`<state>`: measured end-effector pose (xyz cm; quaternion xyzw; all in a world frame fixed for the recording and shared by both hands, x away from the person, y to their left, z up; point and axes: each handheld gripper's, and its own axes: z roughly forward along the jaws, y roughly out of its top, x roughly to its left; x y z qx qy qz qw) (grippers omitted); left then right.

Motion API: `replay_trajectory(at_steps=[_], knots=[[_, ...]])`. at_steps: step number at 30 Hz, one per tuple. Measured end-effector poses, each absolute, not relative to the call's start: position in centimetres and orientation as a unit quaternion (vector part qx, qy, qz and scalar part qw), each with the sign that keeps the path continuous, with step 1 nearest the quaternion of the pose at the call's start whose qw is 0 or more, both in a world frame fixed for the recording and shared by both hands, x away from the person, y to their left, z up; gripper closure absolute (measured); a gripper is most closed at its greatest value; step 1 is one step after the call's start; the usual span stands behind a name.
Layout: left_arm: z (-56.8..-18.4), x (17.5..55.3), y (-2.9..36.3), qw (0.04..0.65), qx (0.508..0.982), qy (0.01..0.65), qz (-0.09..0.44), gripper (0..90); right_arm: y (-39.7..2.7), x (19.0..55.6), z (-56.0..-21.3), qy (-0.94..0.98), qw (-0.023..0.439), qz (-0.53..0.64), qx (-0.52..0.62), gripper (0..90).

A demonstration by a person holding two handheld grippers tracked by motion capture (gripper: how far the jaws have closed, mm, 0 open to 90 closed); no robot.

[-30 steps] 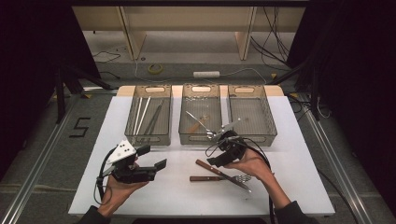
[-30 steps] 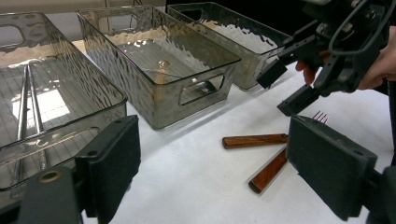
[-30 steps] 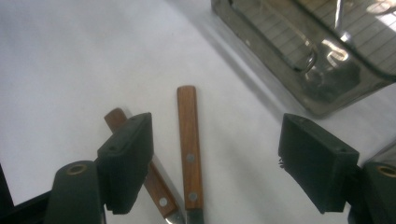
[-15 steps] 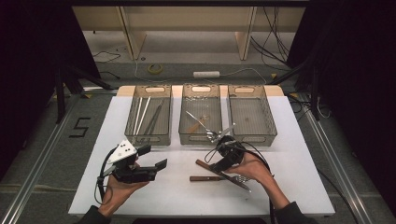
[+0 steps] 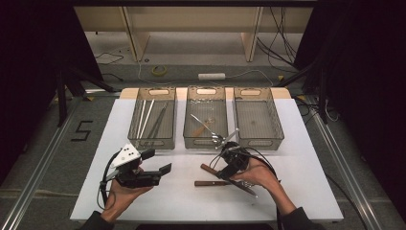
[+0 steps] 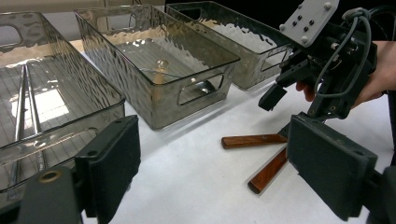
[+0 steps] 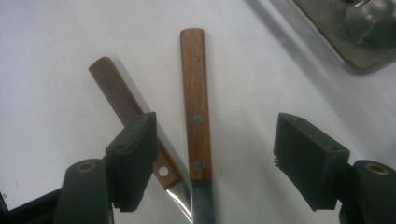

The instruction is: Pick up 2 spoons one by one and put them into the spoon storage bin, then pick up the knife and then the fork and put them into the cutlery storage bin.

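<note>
Two wooden-handled knives lie crossed near their blades on the white table (image 5: 191,206). One handle (image 7: 195,102) runs straight up the right gripper view, the other (image 7: 116,95) slants left. My right gripper (image 7: 219,158) hangs open over them and its jaws have just been closing a little. The straight handle lies between the pads, untouched, and the slanted one passes under the left pad (image 7: 133,154). In the high view the right gripper (image 5: 225,168) covers the knives (image 5: 207,183). My left gripper (image 5: 157,161) is held open and empty at the front left, pointing at the knives (image 6: 252,140).
Three clear bins stand in a row at the back. The left bin (image 5: 152,140) holds long metal utensils, the middle bin (image 5: 205,140) holds a few utensils, and the right bin (image 5: 258,142) looks bare. Cables cross the floor beyond the table.
My right gripper has sunk slightly toward the knives. The left hand and its gripper have stayed put.
</note>
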<state>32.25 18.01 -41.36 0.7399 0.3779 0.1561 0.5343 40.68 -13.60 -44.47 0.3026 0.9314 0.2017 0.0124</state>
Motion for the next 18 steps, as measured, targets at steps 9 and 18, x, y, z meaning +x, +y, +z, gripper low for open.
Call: replay_trajectory(at_steps=[9,18], knots=[[-41.36,32.21,18.07,0.535,0.739,0.379,0.156,17.4,-13.46,40.8,-45.03,0.935,0.005,0.185,0.301,41.3],[-41.37,32.25,17.99,0.534,0.74,0.378,0.157,17.4,-13.53,40.81,-45.34,0.939,0.001,0.174,0.298,51.4]])
